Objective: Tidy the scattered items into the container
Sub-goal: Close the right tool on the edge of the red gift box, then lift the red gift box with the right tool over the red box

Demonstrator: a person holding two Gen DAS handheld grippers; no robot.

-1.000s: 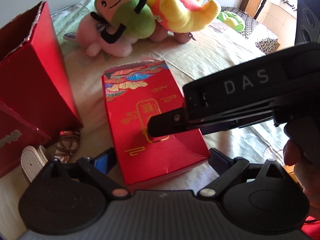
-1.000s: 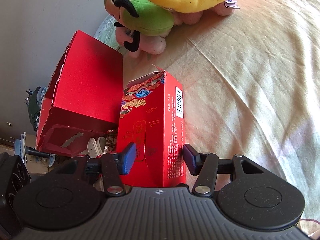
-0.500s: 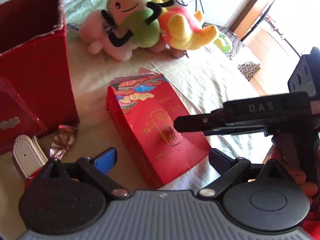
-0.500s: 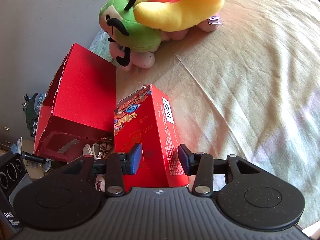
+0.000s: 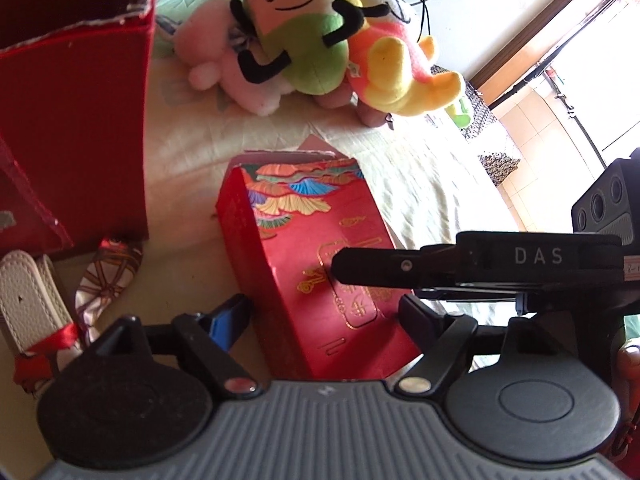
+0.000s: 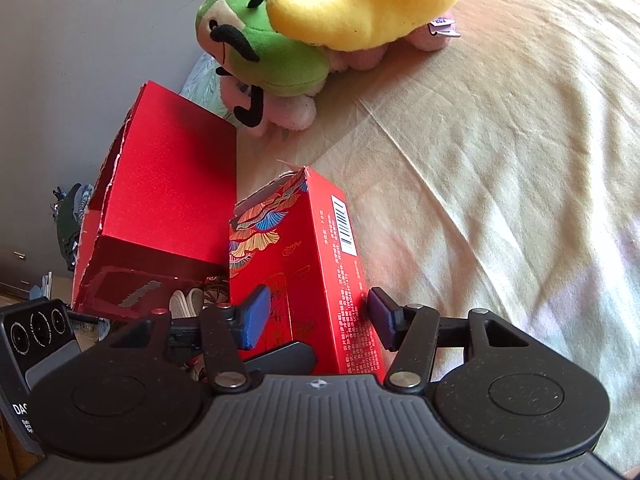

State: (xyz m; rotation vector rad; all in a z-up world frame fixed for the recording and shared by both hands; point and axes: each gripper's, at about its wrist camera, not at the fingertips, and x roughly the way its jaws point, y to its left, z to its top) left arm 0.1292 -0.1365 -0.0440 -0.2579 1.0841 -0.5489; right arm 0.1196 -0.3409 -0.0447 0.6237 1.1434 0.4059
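Observation:
A small red box (image 5: 304,240) with a fan pattern lies on the bed sheet (image 6: 500,200), its torn top pointing away. My left gripper (image 5: 326,312) has its fingers against both long sides of the box's near end. My right gripper (image 6: 318,316) straddles the same small red box (image 6: 316,248) across its thickness, pads slightly apart from it. In the left wrist view one right finger (image 5: 380,266) reaches over the patterned face. A big open-topped red box (image 5: 80,120) stands to the left. A white sole-shaped item (image 5: 28,292) and a patterned wrapper (image 5: 112,272) lie at its foot.
Green, pink and yellow plush toys (image 5: 304,40) are piled at the far side of the bed, behind both boxes. The big red box (image 6: 176,184) leans close beside the small one. A hand (image 5: 628,360) holds the right gripper. Bare sheet spreads to the right.
My left fingers have narrowed onto the small red box's sides and the left camera has moved closer. My right pads, tight on the box half a second ago, have spread wider.

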